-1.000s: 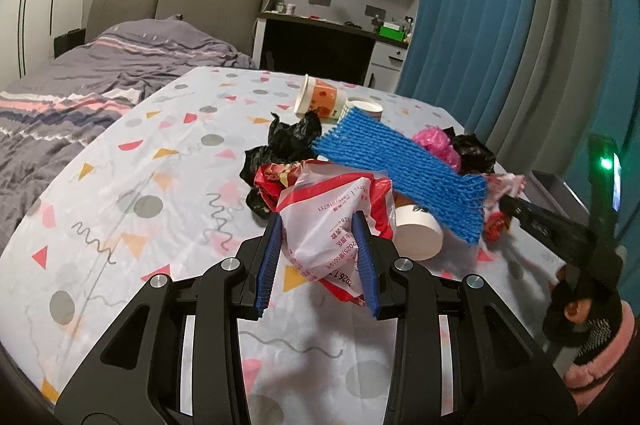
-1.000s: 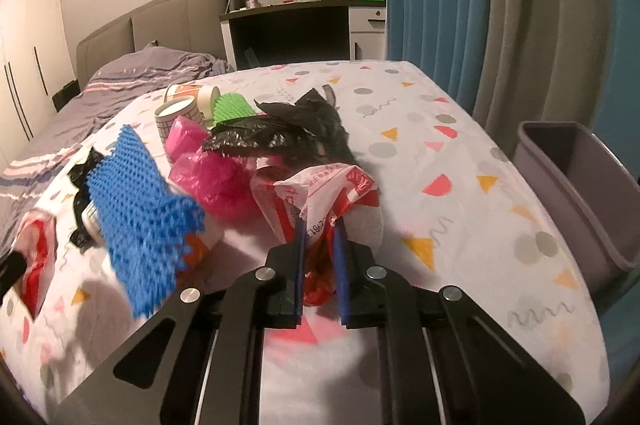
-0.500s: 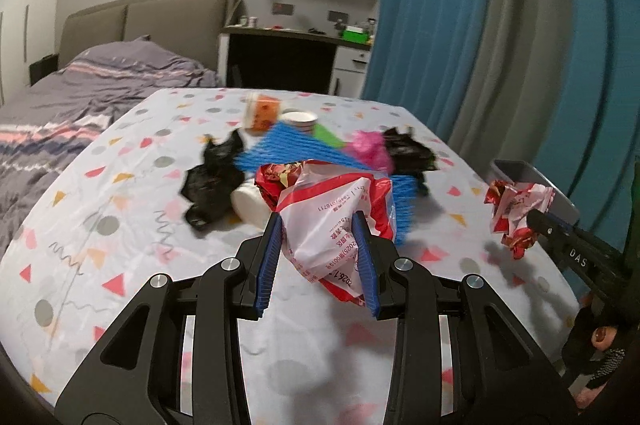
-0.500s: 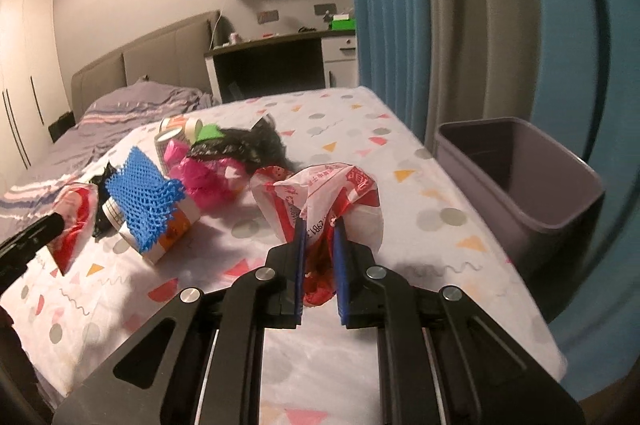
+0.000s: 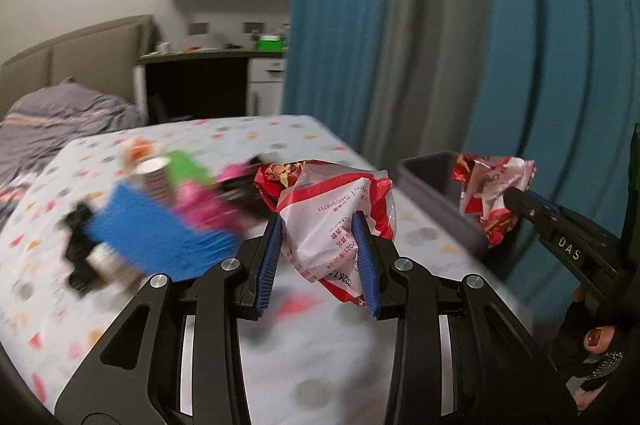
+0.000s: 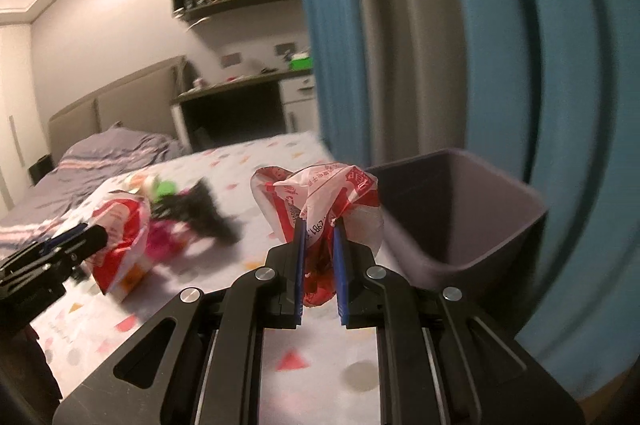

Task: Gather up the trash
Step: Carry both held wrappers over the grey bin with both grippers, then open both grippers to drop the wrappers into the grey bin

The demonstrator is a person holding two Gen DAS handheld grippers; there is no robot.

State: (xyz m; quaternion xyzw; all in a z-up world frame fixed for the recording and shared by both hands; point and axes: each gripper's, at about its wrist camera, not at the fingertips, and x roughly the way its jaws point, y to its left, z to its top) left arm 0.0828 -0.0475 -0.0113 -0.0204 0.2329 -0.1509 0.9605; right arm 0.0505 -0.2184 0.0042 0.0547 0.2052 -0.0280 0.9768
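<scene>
My left gripper (image 5: 318, 261) is shut on a large red and white snack bag (image 5: 336, 221), held above the table. My right gripper (image 6: 319, 261) is shut on a smaller crumpled red and white wrapper (image 6: 320, 201), held close to the rim of the grey trash bin (image 6: 460, 225). In the left wrist view the right gripper (image 5: 516, 201) holds its wrapper (image 5: 488, 193) over the near edge of the bin (image 5: 432, 173). In the right wrist view the left gripper (image 6: 92, 237) shows at the left with its bag (image 6: 120, 245).
More trash lies blurred on the patterned tablecloth (image 5: 120, 305): a blue foam net (image 5: 152, 237), pink plastic (image 5: 196, 201), a black bag (image 6: 200, 209), paper cups (image 5: 148, 169) and a green piece (image 5: 184, 169). Blue and grey curtains (image 5: 440, 45) hang behind the bin. A bed (image 5: 60, 117) stands at the far left.
Both grippers have swung to the right with their wrappers. The bin is now much nearer, and the right gripper's wrapper has reached its rim. The trash pile has slid to the left.
</scene>
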